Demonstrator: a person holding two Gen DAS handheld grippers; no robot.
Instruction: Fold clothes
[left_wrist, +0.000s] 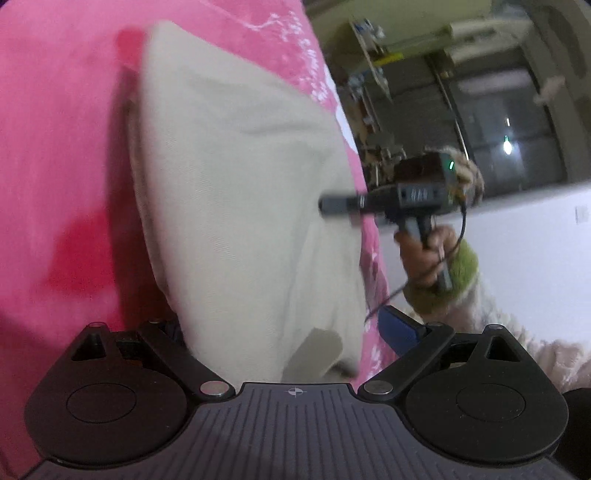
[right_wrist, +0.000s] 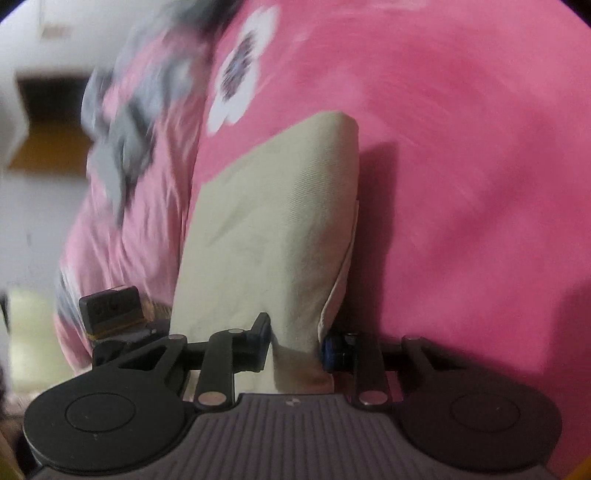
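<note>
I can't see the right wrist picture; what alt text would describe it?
A beige garment is pinched at its near edge between the right tongs, over a pink flowered bedcover. Part of the left tongs shows at lower left. The picture is motion-blurred, especially at upper left.

Folded beige garment on pink bedspread

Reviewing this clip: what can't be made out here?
- Left wrist view: left tool fingertips hidden by the beige garment; grip unclear.
- Same view: right tool motion-blurred; its tips unclear.
- Right wrist view: pink cover pattern at left is smeared.
- Garment type: unclear; folded, near end cut off.
</note>
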